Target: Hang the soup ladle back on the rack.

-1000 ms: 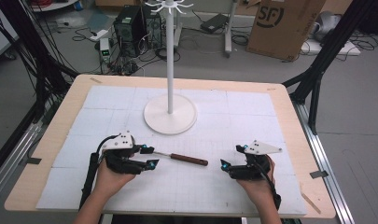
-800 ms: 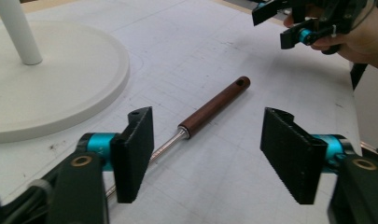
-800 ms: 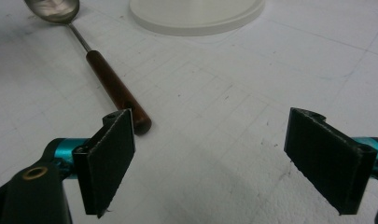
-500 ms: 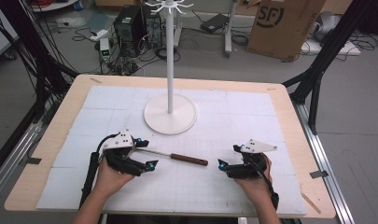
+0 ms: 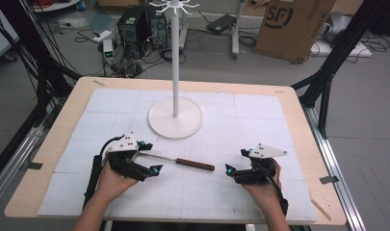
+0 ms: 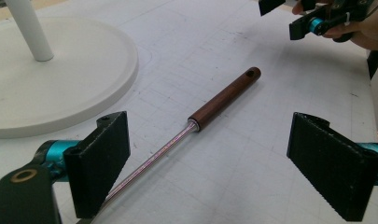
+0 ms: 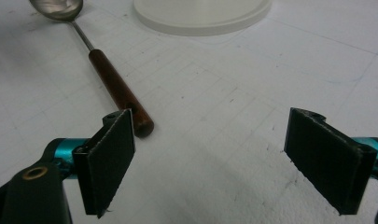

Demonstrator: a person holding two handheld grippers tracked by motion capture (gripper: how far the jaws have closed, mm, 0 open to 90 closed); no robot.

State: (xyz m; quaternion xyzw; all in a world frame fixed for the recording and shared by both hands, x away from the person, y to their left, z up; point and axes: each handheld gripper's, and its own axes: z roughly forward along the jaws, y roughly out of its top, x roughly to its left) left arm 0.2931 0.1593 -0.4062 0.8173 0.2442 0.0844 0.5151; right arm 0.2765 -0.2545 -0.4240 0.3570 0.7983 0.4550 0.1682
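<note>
A spoon with a brown wooden handle [image 5: 195,164] and a thin metal shaft lies flat on the white mat, between the two hands. My left gripper [image 5: 150,157] stands at the shaft end, open; its jaws have just been opening. In the left gripper view the shaft [image 6: 154,156] runs along the mat close under the left jaw, and no pad touches it. My right gripper [image 5: 236,160] is open and empty, just right of the handle's end. In the right gripper view the handle [image 7: 119,91] ends beside the left jaw and the spoon bowl [image 7: 56,8] lies far off.
A white hook stand rises from a round base [image 5: 175,118] at mid-table, behind the spoon. The mat [image 5: 260,120] covers most of the wooden tabletop. Boxes, cables and equipment sit on the floor beyond the far edge.
The left gripper's jaws have spread wider around the spoon's shaft. The spoon and both hands have kept their places.
</note>
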